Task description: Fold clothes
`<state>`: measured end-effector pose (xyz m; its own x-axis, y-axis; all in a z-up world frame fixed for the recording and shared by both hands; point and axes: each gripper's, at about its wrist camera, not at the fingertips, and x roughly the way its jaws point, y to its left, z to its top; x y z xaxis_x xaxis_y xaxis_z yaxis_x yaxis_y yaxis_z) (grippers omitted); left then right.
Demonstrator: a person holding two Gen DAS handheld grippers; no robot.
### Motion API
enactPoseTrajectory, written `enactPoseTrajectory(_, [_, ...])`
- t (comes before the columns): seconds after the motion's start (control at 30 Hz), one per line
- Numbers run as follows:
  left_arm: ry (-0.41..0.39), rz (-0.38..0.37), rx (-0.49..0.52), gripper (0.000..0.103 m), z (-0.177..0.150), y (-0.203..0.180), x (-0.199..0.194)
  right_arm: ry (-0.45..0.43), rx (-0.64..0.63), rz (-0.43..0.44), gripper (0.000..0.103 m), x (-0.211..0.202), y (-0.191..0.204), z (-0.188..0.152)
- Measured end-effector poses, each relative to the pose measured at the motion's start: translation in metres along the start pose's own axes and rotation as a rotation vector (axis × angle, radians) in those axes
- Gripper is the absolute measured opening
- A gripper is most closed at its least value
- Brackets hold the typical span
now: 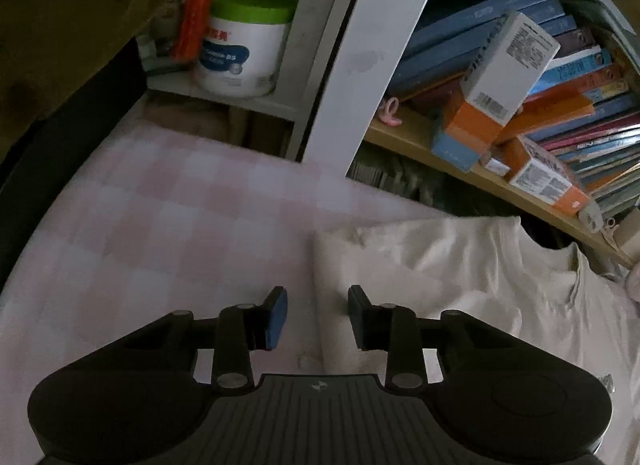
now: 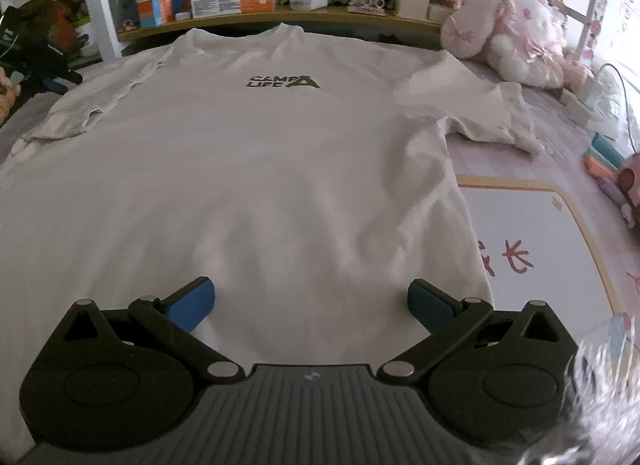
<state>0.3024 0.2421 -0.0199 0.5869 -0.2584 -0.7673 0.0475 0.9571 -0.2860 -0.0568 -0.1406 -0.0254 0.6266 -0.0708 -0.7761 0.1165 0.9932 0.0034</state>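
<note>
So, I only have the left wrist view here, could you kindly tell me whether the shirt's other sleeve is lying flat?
Observer: The far sleeve is spread out sideways on the bed, slightly rumpled.
Operator: Thank you. Is the right gripper holding anything?
Observer: No, the right gripper is wide open over the t-shirt near its hem.
Operator: Is there any print on the shirt?
Observer: Yes, a dark logo reading CAMP LIFE sits on the chest.
</note>
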Motion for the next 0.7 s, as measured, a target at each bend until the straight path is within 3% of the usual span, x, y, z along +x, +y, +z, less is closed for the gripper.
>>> enactPoseTrajectory(0.1, [-0.003, -0.022, -0.010, 0.031, 0.004, 0.003, 0.003, 0.001, 0.013, -0.010, 0.103, -0.001, 0.001, -0.001])
enactPoseTrajectory(0.13, [-0.003, -0.021, -0.009, 0.026, 0.003, 0.003, 0.003, 0.002, 0.017, -0.014, 0.103, -0.001, 0.001, -0.001])
enactPoseTrajectory(0.17, [-0.003, -0.019, -0.008, 0.014, 0.002, 0.002, 0.004, 0.002, 0.022, -0.017, 0.103, -0.001, 0.001, -0.001])
enactPoseTrajectory(0.23, [0.004, -0.013, -0.007, 0.000, 0.000, 0.002, 0.004, 0.002, 0.031, -0.024, 0.103, -0.001, 0.002, -0.002])
enactPoseTrajectory(0.33, [0.001, 0.008, 0.022, 0.000, 0.000, -0.001, 0.004, 0.002, 0.041, -0.033, 0.103, -0.002, 0.003, -0.003])
enactPoseTrajectory(0.43, [-0.023, 0.101, 0.051, 0.000, 0.008, -0.004, 0.008, 0.009, 0.047, -0.038, 0.103, -0.001, 0.003, -0.002])
enactPoseTrajectory(0.7, [-0.017, 0.121, 0.083, 0.000, 0.020, -0.012, 0.020, 0.027, 0.057, -0.046, 0.103, 0.000, 0.001, 0.000])
